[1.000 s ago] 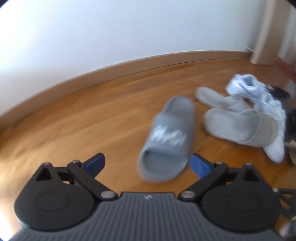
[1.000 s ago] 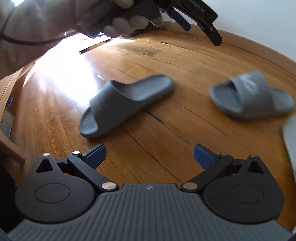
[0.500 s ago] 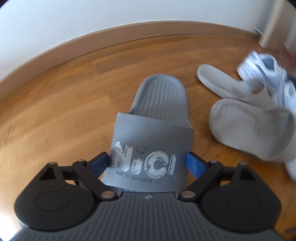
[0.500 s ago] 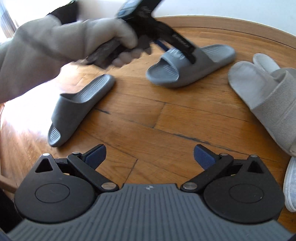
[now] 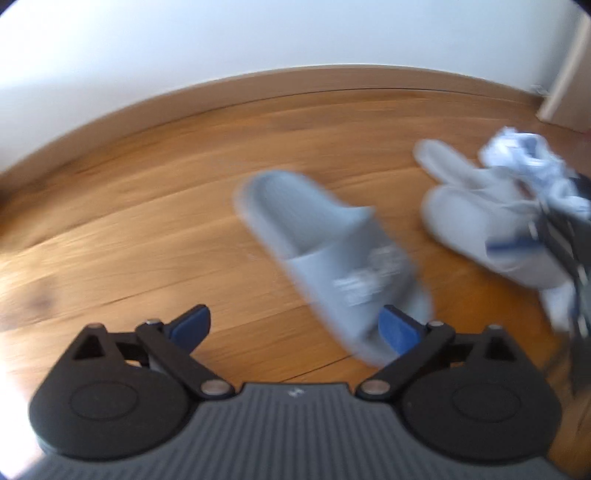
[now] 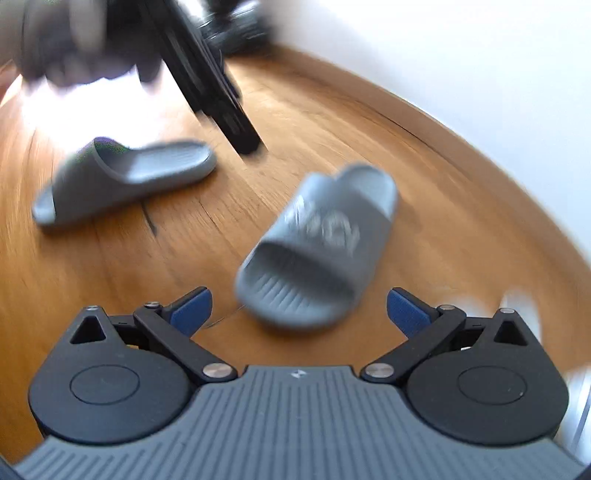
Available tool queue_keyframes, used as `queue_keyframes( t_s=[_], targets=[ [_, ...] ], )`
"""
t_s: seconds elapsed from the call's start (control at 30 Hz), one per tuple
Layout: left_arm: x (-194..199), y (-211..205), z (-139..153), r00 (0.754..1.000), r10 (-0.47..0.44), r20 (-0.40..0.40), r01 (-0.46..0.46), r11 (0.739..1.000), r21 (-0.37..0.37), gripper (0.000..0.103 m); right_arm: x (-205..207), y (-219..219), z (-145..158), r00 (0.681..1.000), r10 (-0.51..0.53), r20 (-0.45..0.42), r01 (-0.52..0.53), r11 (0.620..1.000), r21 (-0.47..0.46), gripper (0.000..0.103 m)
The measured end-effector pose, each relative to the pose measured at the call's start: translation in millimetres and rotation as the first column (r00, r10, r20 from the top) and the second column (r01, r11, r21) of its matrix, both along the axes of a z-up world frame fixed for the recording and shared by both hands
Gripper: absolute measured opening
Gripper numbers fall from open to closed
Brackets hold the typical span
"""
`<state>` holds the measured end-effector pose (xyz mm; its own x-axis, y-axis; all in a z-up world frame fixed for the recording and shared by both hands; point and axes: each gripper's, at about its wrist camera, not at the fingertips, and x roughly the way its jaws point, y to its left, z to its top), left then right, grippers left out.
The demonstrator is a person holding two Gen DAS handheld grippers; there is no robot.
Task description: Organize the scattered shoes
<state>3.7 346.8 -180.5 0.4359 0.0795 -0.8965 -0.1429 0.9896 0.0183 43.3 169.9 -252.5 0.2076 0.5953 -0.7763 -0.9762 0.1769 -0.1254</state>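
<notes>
A grey slide with white print [image 5: 332, 254] lies slanted on the wooden floor, its toe end just ahead of the right fingertip of my left gripper [image 5: 295, 321]. Those jaws are opening wide and nothing is between them. In the right wrist view the same printed slide [image 6: 325, 240] lies just ahead of my right gripper [image 6: 299, 306], which is open and holds nothing. A plain grey slide [image 6: 125, 177] rests farther left. Above it a gloved hand [image 6: 85, 40] holds the blurred left gripper [image 6: 243, 144].
Two pale grey slippers [image 5: 461, 214] and a white-and-blue sneaker [image 5: 524, 158] are heaped at the right. A wooden skirting board [image 5: 295, 85] runs under the white wall. Dark shapes [image 6: 236, 29] sit by the wall at the top of the right wrist view.
Half a second ago the left jaws stood around the printed slide; now it lies loose on the floor, turned aslant, with the jaws wide apart. The right view has swung towards both grey slides.
</notes>
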Motion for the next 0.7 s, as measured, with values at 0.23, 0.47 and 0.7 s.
queue_keyframes(
  t_s=[0.23, 0.47, 0.7],
  targets=[
    [-34.1, 64.6, -0.6, 0.944, 0.276, -0.178, -0.270, 0.961, 0.058, 0.099, 103.0, 77.2, -32.9, 0.830, -0.411, -0.377, 0.416, 0.906, -0.072, 0.103],
    [-75.5, 87.7, -43.8, 0.863, 0.385, -0.327, -0.408, 0.913, -0.001, 0.100, 91.3, 76.3, -57.9, 0.708, -0.483, -0.515, 0.535, 0.843, -0.055, 0.102],
    [-101.9, 90.7, -45.5, 0.863, 0.415, -0.288, -0.457, 0.884, -0.095, 0.099, 37.5, 46.9, -52.7, 0.692, -0.490, -0.531, 0.548, 0.835, -0.057, 0.101]
  ],
)
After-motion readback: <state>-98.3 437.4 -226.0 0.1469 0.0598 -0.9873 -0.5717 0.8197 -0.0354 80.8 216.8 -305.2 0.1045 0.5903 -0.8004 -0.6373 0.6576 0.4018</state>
